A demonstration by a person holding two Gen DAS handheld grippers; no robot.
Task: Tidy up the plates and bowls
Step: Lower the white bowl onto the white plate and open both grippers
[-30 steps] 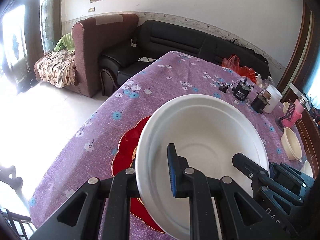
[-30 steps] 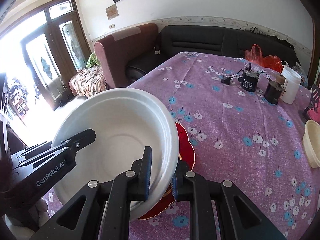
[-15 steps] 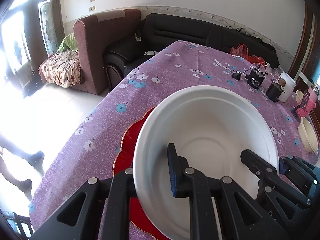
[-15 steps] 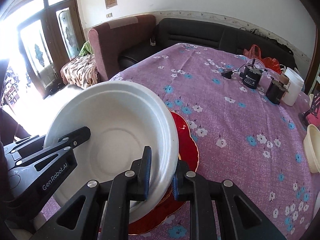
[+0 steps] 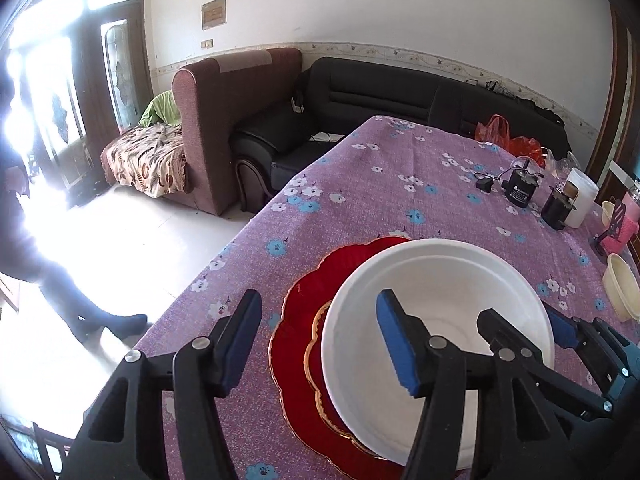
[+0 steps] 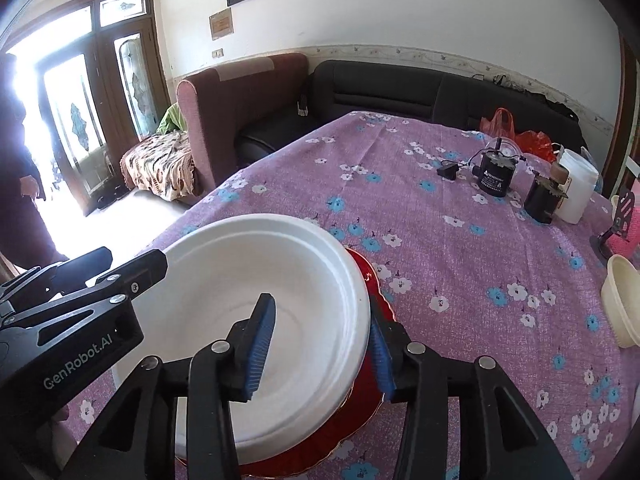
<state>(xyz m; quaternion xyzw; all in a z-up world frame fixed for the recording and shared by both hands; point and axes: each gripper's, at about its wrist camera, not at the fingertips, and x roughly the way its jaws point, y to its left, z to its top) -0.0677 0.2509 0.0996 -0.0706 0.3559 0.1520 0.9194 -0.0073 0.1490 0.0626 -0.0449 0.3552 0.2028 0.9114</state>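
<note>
The worktop (image 5: 400, 184), under a purple flowered cloth, carries everything here, and most of its near half is left free for stacking. Nearest the grippers lies the red plate (image 5: 320, 280) with its scalloped gold edge, flat on the cloth, and inside it sits the white bowl (image 5: 440, 280), upright and a little off centre so that the plate's red rim shows wide on one side. That looks like the point of the arrangement: the broad flat piece goes underneath and the deep one nests on top, so the pair takes one spot. A smaller cream bowl (image 6: 622, 300) waits well apart at the cloth's right edge, probably next to be gathered. Farther back stand a white jar (image 6: 574, 190) and two dark canisters, clear of the work.

The left gripper (image 5: 320, 340) has just been opening; its fingers (image 5: 394, 340) are spread, one blue pad outside over the cloth and one over the bowl's hollow, with the near rim between them but neither pad pressing it. The right gripper (image 6: 320, 344) has likewise just been opening: its fingers (image 6: 260, 344) straddle the bowl's opposite rim with a gap on the inner side, so the bowl appears released and resting on the plate by its own weight
</note>
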